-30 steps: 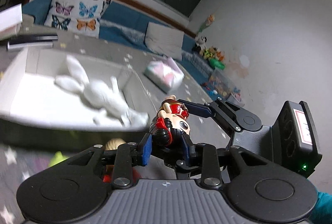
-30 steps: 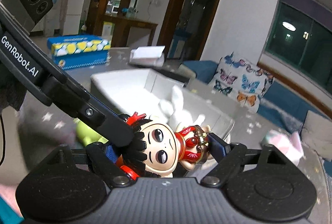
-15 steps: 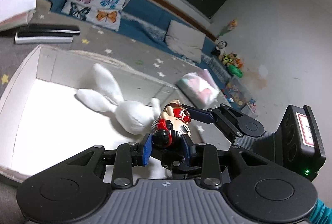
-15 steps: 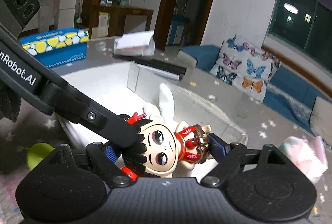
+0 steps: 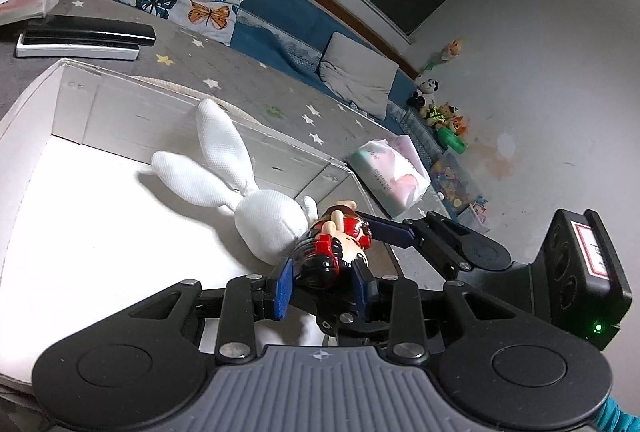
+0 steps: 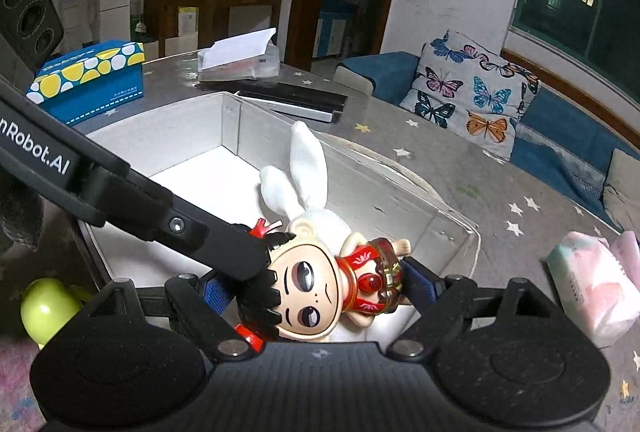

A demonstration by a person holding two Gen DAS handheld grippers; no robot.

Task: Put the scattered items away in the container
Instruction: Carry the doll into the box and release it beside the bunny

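Observation:
A big-headed doll (image 5: 340, 244) with black hair and a red outfit hangs over the near right corner of the white box (image 5: 60, 79). My left gripper (image 5: 322, 286) is shut on its head. My right gripper (image 6: 318, 286) clamps the doll (image 6: 304, 296) lengthwise, one pad on the hair and one on the body. The left gripper's finger (image 6: 180, 224) reaches in from the left in the right wrist view, and a right finger (image 5: 400, 232) shows in the left wrist view. A white plush rabbit (image 5: 260, 216) lies inside the box (image 6: 224, 103), just beyond the doll.
A green ball (image 6: 44, 306) lies outside the box at its near left. A pastel tissue packet (image 6: 592, 288) sits on the star-patterned cloth to the right. A blue tissue box (image 6: 88, 79), a flat black-and-white device (image 6: 296, 103) and a tissue holder (image 6: 240, 59) lie behind.
Both grippers carried the doll forward and slightly down, from in front of the box's near wall to over its inside. They have barely moved over the last half second.

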